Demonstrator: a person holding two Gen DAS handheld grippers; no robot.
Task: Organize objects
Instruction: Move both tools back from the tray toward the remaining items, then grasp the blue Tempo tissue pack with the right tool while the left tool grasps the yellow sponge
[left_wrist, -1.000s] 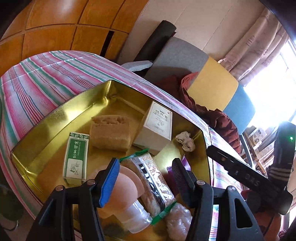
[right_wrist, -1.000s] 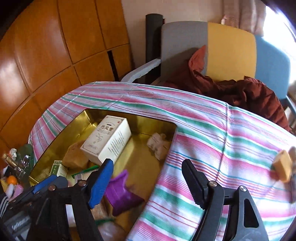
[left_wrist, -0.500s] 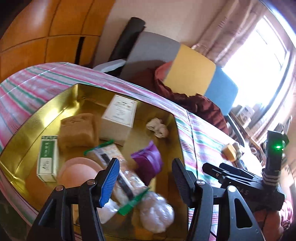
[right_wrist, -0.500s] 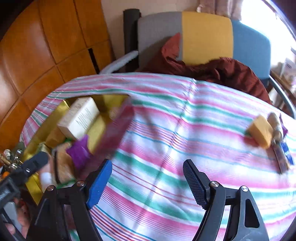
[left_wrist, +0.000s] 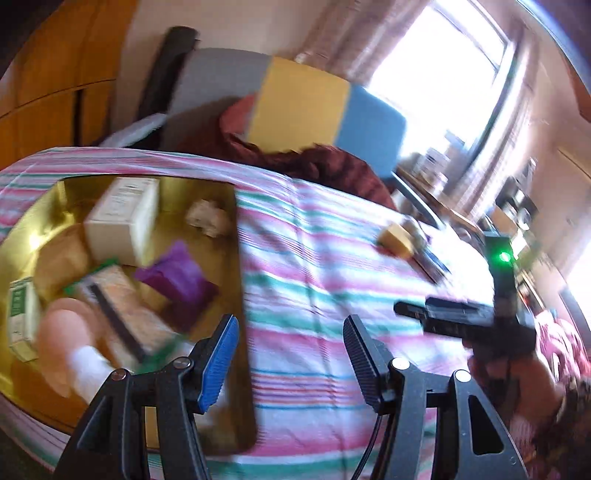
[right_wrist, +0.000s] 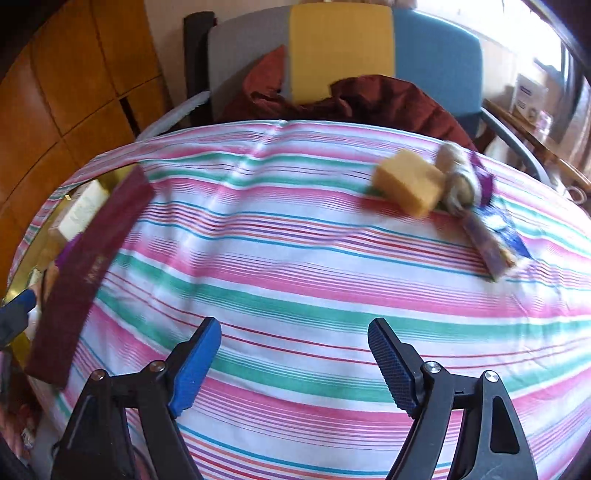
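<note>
Striped tablecloth fills both views, pink, green and white bands. Behind it at 12 o'clock a chair with grey, yellow and blue back panels, dark red cloth heaped on the seat.

Gold tin sits at 9 o'clock in the left wrist view, dark red outer wall seen at 9 o'clock in the right wrist view. Inside it: cream box, purple packet, crumpled white wad, green-and-white carton, long biscuit pack, pale round-topped item at the near end, blurred.

Left gripper has just been opening; jaws stand wide, nothing between them, only bare cloth, tin's right wall just beside the blue pad at 9 o'clock.

Right gripper has also just been opening; jaws wide, nothing between them, over bare stripes. In the left wrist view it shows at 3 o'clock with a green light.

Loose things lie well apart from the right gripper at 1 o'clock: yellow block, touching a tan roll on its right, then a thin purple-blue packet below that. From the left gripper the same cluster is at 2 o'clock, blurred.
</note>
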